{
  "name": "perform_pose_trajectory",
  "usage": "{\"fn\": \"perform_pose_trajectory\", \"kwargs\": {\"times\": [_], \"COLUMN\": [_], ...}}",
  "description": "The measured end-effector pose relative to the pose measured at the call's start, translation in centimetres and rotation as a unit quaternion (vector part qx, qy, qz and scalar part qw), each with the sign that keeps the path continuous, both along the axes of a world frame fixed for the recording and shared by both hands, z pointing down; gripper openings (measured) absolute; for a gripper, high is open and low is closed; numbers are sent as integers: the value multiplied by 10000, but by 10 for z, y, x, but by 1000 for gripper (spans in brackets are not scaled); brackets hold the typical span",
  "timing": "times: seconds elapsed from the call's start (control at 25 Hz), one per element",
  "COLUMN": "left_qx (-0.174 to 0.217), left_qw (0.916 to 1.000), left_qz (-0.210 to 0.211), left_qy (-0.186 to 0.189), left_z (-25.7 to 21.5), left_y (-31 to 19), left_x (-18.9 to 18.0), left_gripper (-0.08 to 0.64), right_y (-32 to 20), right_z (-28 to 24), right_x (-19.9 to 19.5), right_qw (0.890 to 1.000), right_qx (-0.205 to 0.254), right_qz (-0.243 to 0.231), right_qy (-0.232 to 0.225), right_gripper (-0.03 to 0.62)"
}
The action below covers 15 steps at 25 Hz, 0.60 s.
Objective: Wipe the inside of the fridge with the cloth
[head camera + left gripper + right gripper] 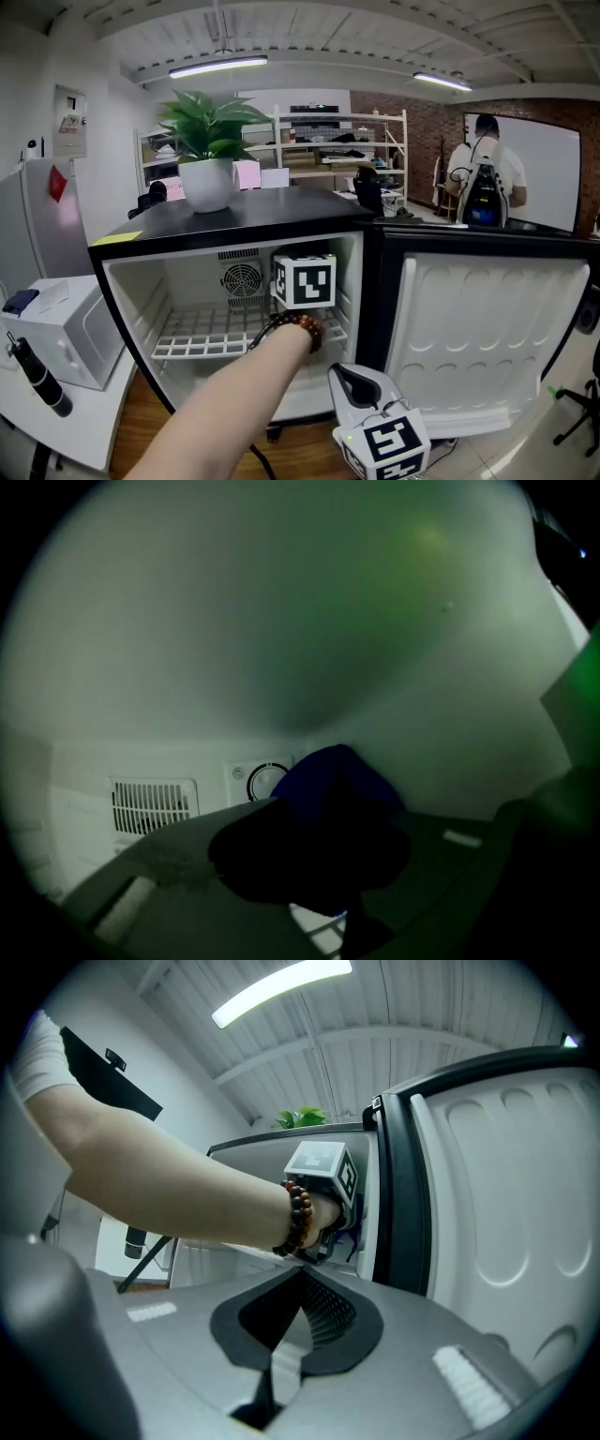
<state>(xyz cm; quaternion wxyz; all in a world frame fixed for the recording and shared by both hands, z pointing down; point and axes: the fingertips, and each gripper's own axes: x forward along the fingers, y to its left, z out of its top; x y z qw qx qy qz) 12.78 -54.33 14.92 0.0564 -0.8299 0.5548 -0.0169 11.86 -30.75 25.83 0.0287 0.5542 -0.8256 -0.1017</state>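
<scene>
Head view: we see the fridge [131, 258] open, its door [487, 328] swung right. The person's left arm reaches in above the wire shelf [202, 339], with the left gripper [303, 279] deep inside. The right gripper [377, 427] sits low outside, in front of the door. A potted plant [208, 141] stands on top.

Left gripper view: we see the jaws clenched on the blue cloth [336, 778], bunched past the tips and near the back wall's vent grille [150, 803] and dial [267, 781]. We cannot tell whether it touches the wall.

Right gripper view: the jaws are pressed together with nothing between them, pointing toward the fridge and a bead bracelet [298, 1218].
</scene>
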Motion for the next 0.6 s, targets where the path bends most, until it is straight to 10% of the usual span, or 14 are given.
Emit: {"fn": "perform_pose_trajectory", "kwargs": {"times": [0.6], "left_qx": [-192], "left_qw": [9991], "left_qz": [365], "left_qy": [78], "left_z": [7], "left_y": [32], "left_x": [7], "left_gripper": [89], "right_y": [15], "right_z": [-12], "right_x": [-10], "right_qw": [9999], "right_qx": [141], "right_qz": [-36], "right_qy": [85], "right_gripper": [2]}}
